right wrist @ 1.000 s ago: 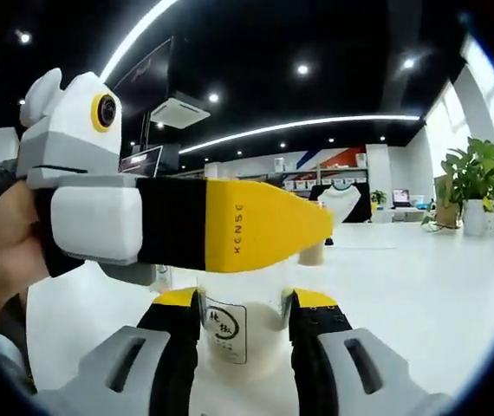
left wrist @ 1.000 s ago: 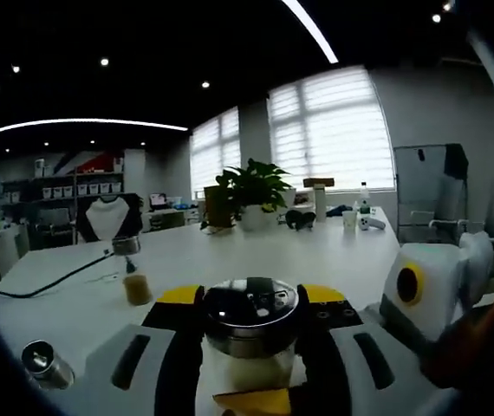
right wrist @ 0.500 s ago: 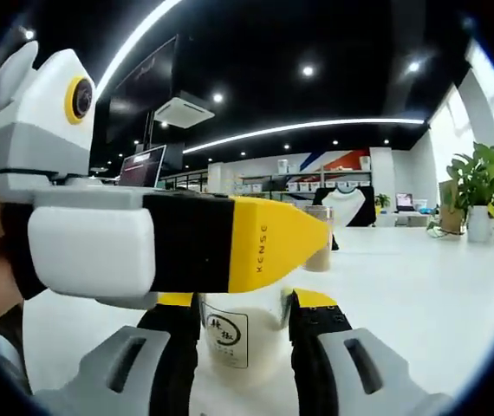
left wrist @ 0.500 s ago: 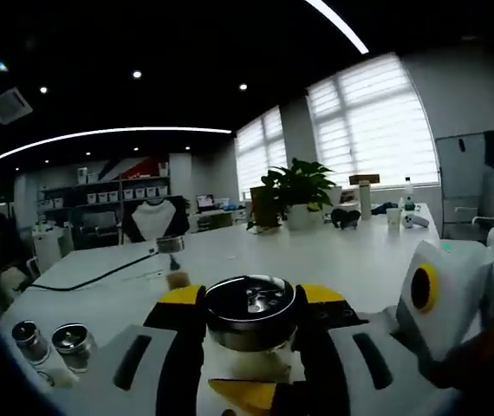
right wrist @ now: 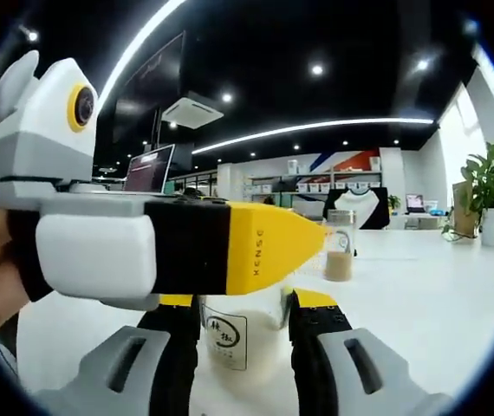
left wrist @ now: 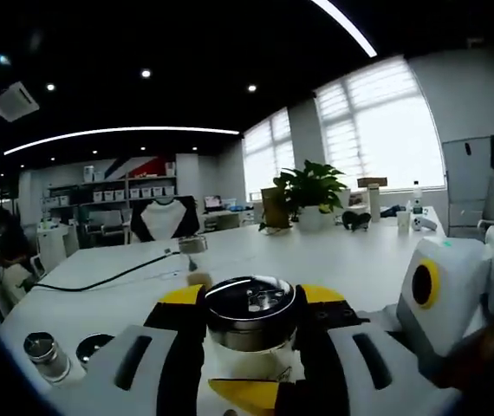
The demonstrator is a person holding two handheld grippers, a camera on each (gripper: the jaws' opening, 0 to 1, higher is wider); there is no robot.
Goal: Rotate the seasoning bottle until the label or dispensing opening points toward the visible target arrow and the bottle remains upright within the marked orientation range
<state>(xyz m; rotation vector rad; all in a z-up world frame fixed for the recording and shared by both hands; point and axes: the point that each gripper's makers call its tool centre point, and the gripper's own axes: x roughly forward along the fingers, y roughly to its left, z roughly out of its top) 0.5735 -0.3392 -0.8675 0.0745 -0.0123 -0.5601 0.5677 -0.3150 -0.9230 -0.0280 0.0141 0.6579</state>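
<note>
Seasoning bottle (right wrist: 240, 334) stands upright on the table (right wrist: 438, 295): right gripper (right wrist: 240, 347) clamps its body, left gripper (left wrist: 251, 325) clamps its cap (left wrist: 251, 305), for controlled twisting.

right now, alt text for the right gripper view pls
The right gripper grips a clear seasoning bottle, its label facing the camera, while the left gripper reaches across above it from the left. Behind, another bottle stands on a white table.
</note>
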